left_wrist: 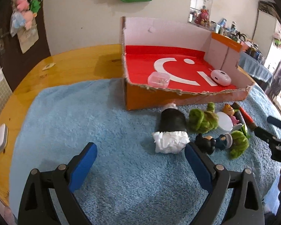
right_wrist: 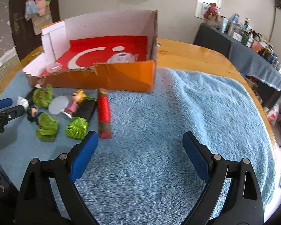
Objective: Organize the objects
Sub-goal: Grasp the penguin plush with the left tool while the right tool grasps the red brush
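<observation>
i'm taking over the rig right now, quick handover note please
Left gripper: open, empty, above the blue towel near the black roll.
Right gripper: open, empty, above the towel near the red roll.
Done: clear case and pink round gadget are in the box.
Left: both rolls, two green fuzzy pieces, white disc, two figures and a green ribbed piece lie in front of the box.

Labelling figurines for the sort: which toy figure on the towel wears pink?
The blonde figurine, lying on the black strip beside the red roll. The other figure, the dark-haired figurine, wears dark blue and lies between the green fuzzy clumps.
</observation>
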A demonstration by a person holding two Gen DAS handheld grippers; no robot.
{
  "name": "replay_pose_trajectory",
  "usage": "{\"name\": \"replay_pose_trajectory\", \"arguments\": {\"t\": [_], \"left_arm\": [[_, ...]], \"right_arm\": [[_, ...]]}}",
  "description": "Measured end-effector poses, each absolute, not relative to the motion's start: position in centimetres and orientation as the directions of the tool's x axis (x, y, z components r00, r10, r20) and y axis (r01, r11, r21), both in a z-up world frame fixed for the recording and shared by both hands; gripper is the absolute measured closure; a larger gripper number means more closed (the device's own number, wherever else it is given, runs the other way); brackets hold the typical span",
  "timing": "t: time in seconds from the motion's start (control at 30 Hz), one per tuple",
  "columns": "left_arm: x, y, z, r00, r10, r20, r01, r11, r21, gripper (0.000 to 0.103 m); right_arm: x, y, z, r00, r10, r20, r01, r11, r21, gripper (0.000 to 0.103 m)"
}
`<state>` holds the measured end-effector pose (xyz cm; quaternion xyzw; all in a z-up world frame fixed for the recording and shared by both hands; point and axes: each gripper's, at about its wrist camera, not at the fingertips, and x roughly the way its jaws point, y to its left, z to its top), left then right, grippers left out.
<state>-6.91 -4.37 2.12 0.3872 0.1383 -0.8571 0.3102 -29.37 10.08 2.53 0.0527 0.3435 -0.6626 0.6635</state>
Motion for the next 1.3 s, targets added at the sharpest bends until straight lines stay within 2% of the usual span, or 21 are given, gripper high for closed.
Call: {"name": "replay_pose_trajectory", "arguments": {"t": [0.17,0.37,0.5,0.6,0.7,0.77,0.83,0.9,0.93,0.97,1.0,1.3], "left_arm": [[-8.0,-4.0,2.5,-0.515,-0.420,-0.747,0.608,-0.794,0.027,0.009],[-9.2,-4.5,2.5,-0.504,-0.403,-0.763,0.591,-0.806,0.035,0.017],[-10.0,-5.0,2.4,-0.507,-0.372,-0.777,0.575,-0.818,0.017,0.025],[-10.4,-5.2,2.3,-0.513,-0.351,-0.784,0.564,-0.826,0.000,0.028],[-10.8,-5.2,2.1,-0.515,-0.325,-0.793,0.552,-0.833,-0.017,0.036],[-10.8,-5.1,2.0,-0.516,-0.327,-0.792,0.550,-0.835,-0.014,0.037],[-10.7,-5.1,2.0,-0.525,-0.316,-0.790,0.544,-0.839,-0.026,0.047],[-10.6,-5.0,2.0,-0.529,-0.316,-0.787,0.544,-0.838,-0.029,0.051],[-10.6,-4.9,2.0,-0.536,-0.310,-0.785,0.540,-0.841,-0.037,0.059],[-10.5,-4.8,2.1,-0.544,-0.303,-0.783,0.536,-0.843,-0.045,0.063],[-10.4,-4.7,2.1,-0.545,-0.300,-0.783,0.535,-0.843,-0.050,0.066],[-9.9,-4.4,2.7,-0.573,-0.296,-0.764,0.536,-0.841,-0.076,0.066]], "right_arm": [[-28.2,9.3,2.6,-0.110,-0.844,-0.526,0.893,0.148,-0.425,0.011],[-28.0,8.4,2.7,-0.115,-0.840,-0.530,0.883,0.158,-0.442,0.013],[-28.1,7.6,2.7,-0.099,-0.825,-0.556,0.883,0.184,-0.431,0.034],[-28.0,7.2,2.7,-0.082,-0.818,-0.569,0.884,0.205,-0.421,0.041],[-27.7,7.0,2.5,-0.062,-0.813,-0.580,0.880,0.229,-0.416,0.053],[-27.4,7.0,2.4,-0.052,-0.808,-0.587,0.876,0.246,-0.416,0.059],[-27.3,7.0,2.2,-0.030,-0.802,-0.596,0.875,0.267,-0.403,0.071],[-27.1,7.0,2.2,-0.018,-0.801,-0.599,0.877,0.275,-0.393,0.077],[-27.0,7.1,2.2,-0.005,-0.799,-0.602,0.877,0.286,-0.387,0.087],[-26.9,7.2,2.1,0.008,-0.797,-0.604,0.876,0.297,-0.380,0.090],[-26.8,7.3,2.1,0.010,-0.797,-0.604,0.874,0.300,-0.382,0.090],[-26.5,8.1,2.4,0.031,-0.820,-0.572,0.876,0.298,-0.380,0.090]]}}
